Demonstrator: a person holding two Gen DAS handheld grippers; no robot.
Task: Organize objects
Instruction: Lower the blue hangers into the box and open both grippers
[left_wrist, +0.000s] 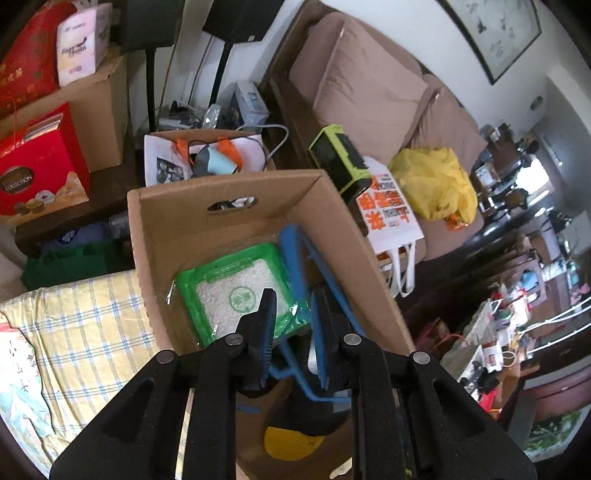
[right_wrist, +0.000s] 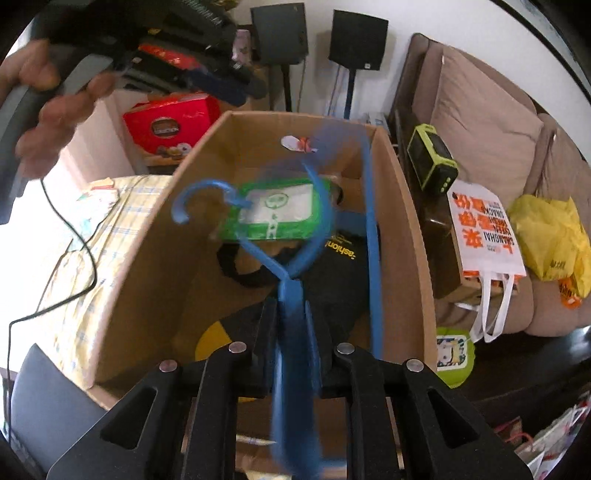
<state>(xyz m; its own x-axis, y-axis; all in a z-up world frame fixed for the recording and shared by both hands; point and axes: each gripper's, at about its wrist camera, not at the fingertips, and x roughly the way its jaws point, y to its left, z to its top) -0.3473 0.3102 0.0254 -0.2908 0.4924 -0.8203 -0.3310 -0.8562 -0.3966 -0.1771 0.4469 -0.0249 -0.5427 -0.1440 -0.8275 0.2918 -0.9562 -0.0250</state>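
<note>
Here the right hand-held gripper (right_wrist: 287, 314) clamps a curved blue plastic hanger (right_wrist: 258, 251) over the cardboard box (right_wrist: 147, 266).

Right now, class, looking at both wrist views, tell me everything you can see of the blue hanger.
The blue hanger looks like moulded plastic, with a curved hook at its far end, sloping arms and a long straight bar. The right gripper is shut on its flat end, holding it tilted over the open cardboard box, above a green packet and a black garment. Motion blurs it. In the left wrist view it crosses between the left gripper's fingers; whether they press it is unclear.
</note>
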